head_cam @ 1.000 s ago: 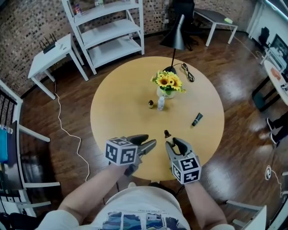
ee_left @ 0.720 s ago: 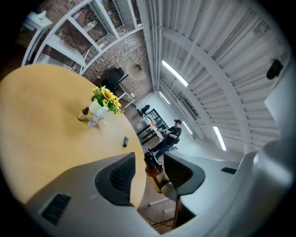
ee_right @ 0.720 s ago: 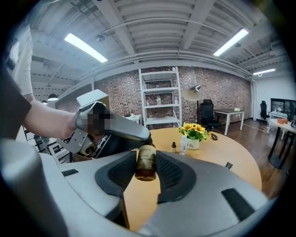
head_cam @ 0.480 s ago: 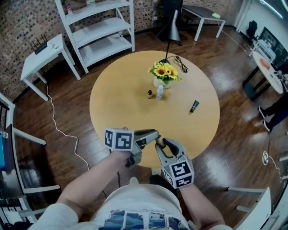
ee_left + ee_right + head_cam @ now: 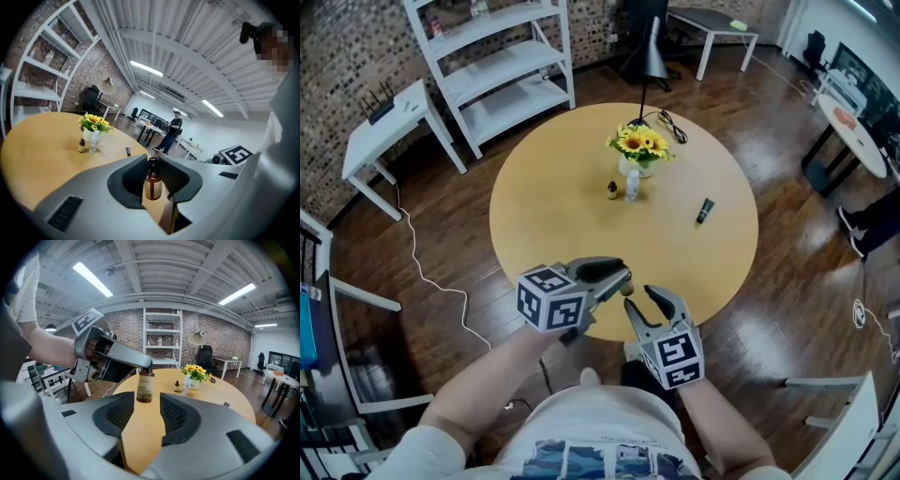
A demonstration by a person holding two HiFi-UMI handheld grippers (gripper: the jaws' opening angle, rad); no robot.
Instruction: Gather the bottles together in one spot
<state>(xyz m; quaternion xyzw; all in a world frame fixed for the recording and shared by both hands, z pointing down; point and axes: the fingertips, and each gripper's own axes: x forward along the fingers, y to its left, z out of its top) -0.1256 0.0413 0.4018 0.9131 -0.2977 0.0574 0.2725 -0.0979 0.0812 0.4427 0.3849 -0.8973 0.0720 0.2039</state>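
Head view: we hold the left gripper [image 5: 622, 277] and right gripper [image 5: 643, 302] at the table [image 5: 544, 225] edge, well apart from the vase [image 5: 638, 170]; two bottles [image 5: 622, 189] stand just beside the vase.

Left gripper view: its jaws, just closing, clamp the amber bottle [image 5: 153, 185] by the cap, so it hangs upright, presumably for carrying toward the vase.

Right gripper view: its jaws, just opening, stand clear of the amber bottle, which looks like a hand-over.

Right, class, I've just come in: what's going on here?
A person holds a gripper in each hand at the near edge of a round table. The left gripper has just been closing and now pinches a small amber bottle by its cap. The right gripper has just been opening; its jaws stand apart on either side of that bottle, not pressing it. A brown bottle and a clear bottle stand beside the sunflower vase; a dark tube lies apart.
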